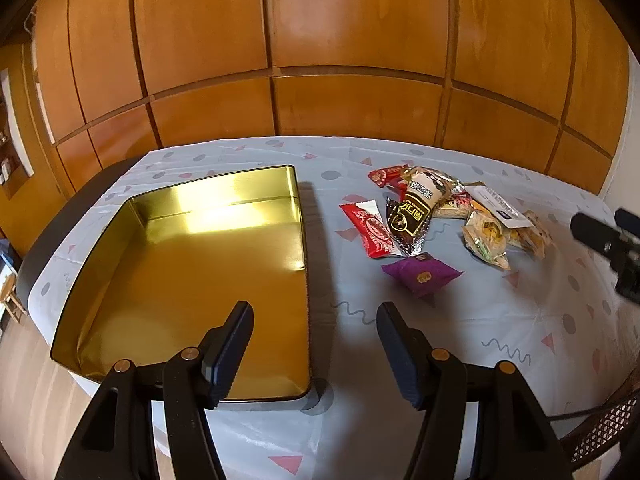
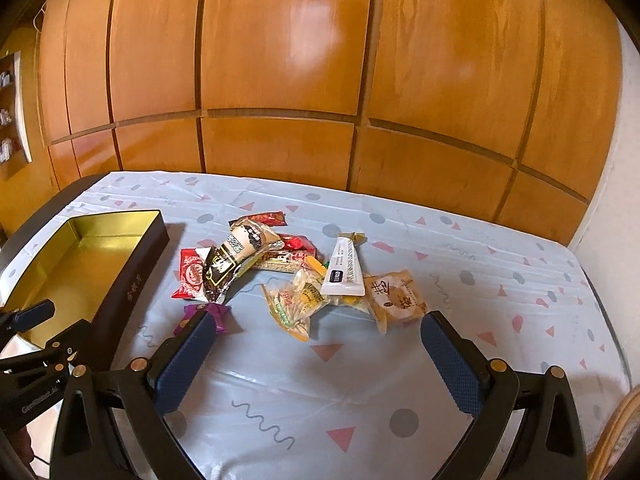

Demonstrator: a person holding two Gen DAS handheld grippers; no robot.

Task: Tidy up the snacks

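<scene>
An open tin box with a gold inside and dark outside lies on the left of the table, with nothing in it. To its right is a heap of wrapped snacks: a red packet, a black-and-gold packet, a purple packet, clear yellow-green bags, a white tube and a round pastry pack. My left gripper hangs open over the box's near right rim. My right gripper is open, just short of the heap.
The table wears a pale blue cloth printed with triangles and dots. Wooden wall panels rise right behind it. The right gripper shows at the left wrist view's right edge. A cane chair stands at the near right.
</scene>
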